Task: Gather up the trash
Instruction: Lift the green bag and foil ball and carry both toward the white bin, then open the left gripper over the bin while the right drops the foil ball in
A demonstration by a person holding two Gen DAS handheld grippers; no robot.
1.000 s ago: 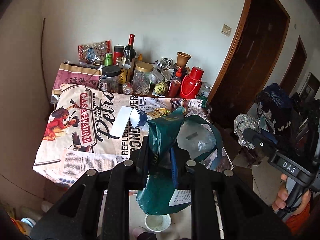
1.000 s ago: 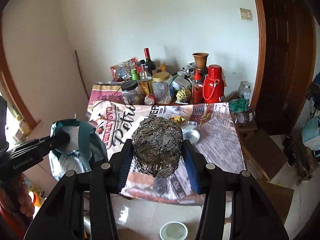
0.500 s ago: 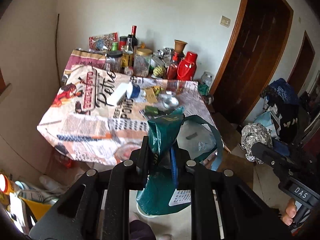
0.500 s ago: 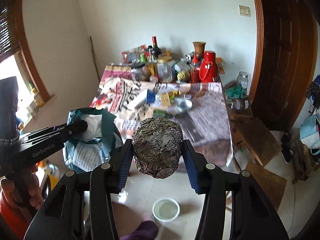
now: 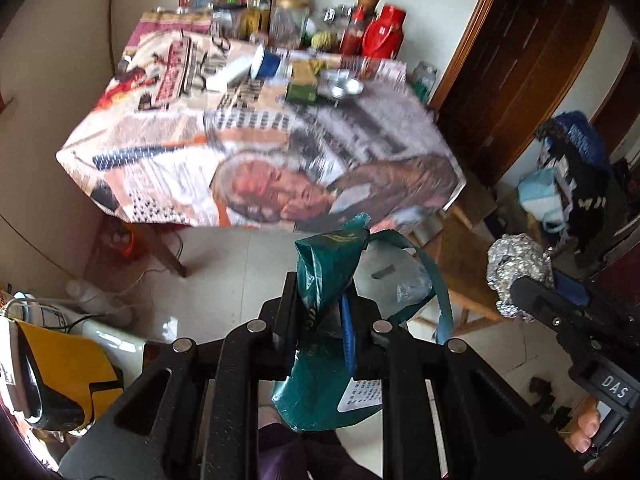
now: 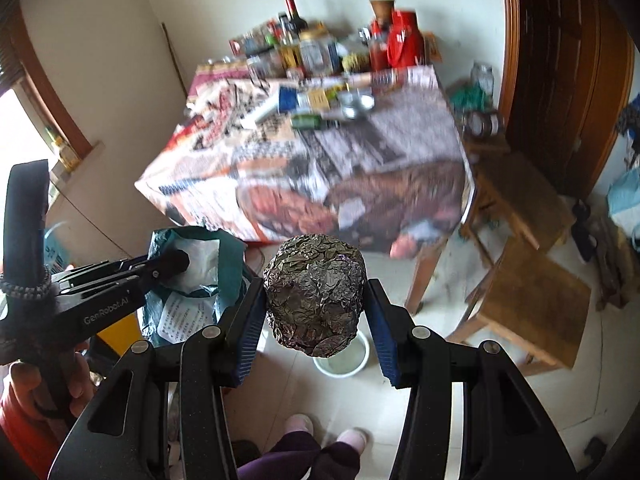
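- The table (image 6: 400,152), under its printed cloth, stands well apart from both tools; it is blurred in both views, so the bottles and jars (image 6: 320,48) at its far edge and the loose packets (image 6: 316,98) in its middle cannot be told apart as trash or not. Rushing back to it could sweep a keeper into the bag or tip a bottle
- The green plastic bag (image 5: 328,276) hangs over the tiled floor, its rim pinched in the left gripper (image 5: 320,320), whose jaws are clamped on a fold of it. Only one side is held, so the mouth sags half shut; in the right wrist view the opening (image 6: 192,256) faces up and to the right. A drop aimed at the slack side would likely slide off onto the floor
- The foil ball (image 6: 316,296) sits between the blue pads of the right gripper (image 6: 316,312), squeezed from both sides, just beside the bag but not over its mouth. Letting go here would land it on the floor or in the white bowl (image 6: 344,360) below
- Crumpled foil gives under pressure, so a looser hold on the way across could let it slip early
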